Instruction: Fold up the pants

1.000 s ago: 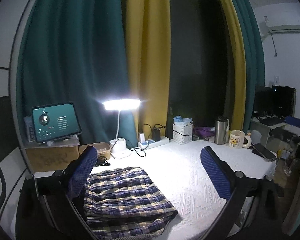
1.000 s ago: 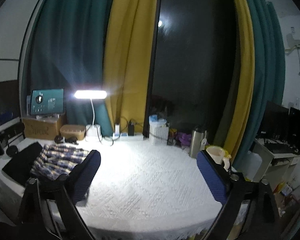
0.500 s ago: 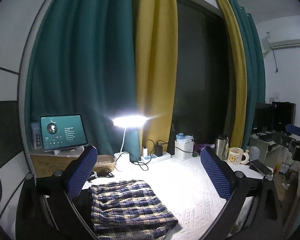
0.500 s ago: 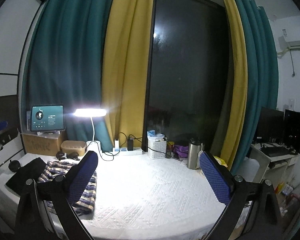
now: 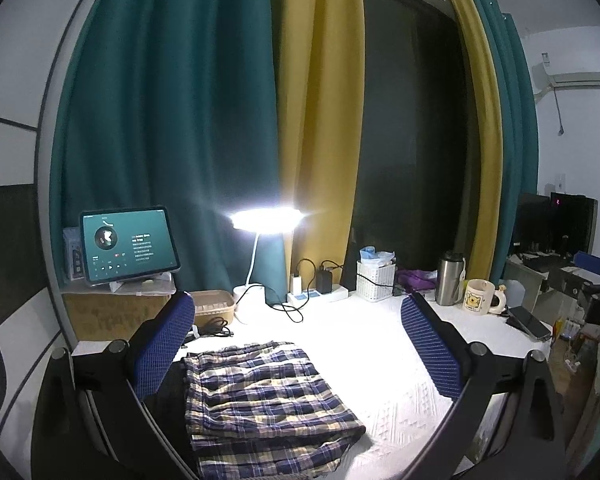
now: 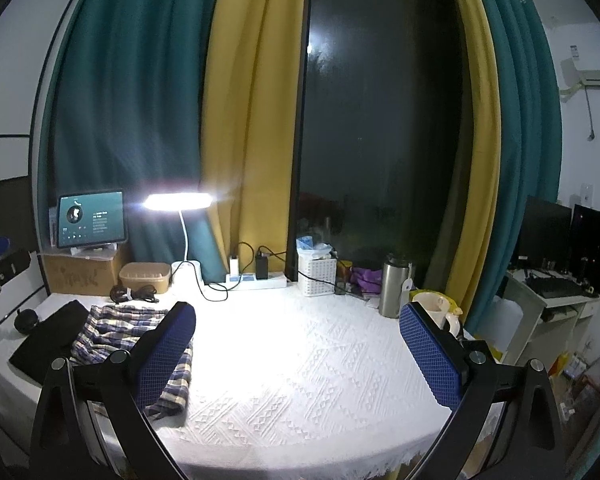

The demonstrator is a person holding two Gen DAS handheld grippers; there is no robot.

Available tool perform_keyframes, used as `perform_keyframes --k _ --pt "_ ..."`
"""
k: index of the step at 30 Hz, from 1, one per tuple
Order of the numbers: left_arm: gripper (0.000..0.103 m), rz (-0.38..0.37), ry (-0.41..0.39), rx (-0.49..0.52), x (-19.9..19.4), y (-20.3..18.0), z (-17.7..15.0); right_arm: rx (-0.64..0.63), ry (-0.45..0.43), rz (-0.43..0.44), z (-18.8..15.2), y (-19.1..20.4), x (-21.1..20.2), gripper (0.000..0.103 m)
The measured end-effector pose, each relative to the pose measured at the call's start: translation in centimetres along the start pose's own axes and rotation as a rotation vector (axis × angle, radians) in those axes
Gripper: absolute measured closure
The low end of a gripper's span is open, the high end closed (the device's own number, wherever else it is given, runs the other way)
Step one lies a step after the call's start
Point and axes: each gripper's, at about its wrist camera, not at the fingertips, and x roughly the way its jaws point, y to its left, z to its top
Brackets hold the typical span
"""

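Observation:
The plaid pants lie folded in a flat stack on the white tablecloth, at the table's left front. In the right wrist view the pants show at the left, partly behind a blue pad. My left gripper is open and empty, held above and behind the stack. My right gripper is open and empty over the bare cloth, to the right of the pants.
A lit desk lamp, tablet on a cardboard box, power strip, white basket, steel flask, mug and phone line the table's back and right. A black cloth lies left of the pants.
Both grippers have drawn back and tilted up from the table. The folded pants lie still and now sit lower in the left wrist view.

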Motion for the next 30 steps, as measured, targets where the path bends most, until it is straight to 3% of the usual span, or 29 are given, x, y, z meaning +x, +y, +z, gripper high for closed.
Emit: perform_keyframes --k 30 --pt "0.001 -0.014 0.013 0.01 0.06 -0.3 0.09 0.0 -0.001 0.005 -0.3 -0.26 -0.3 0.001"
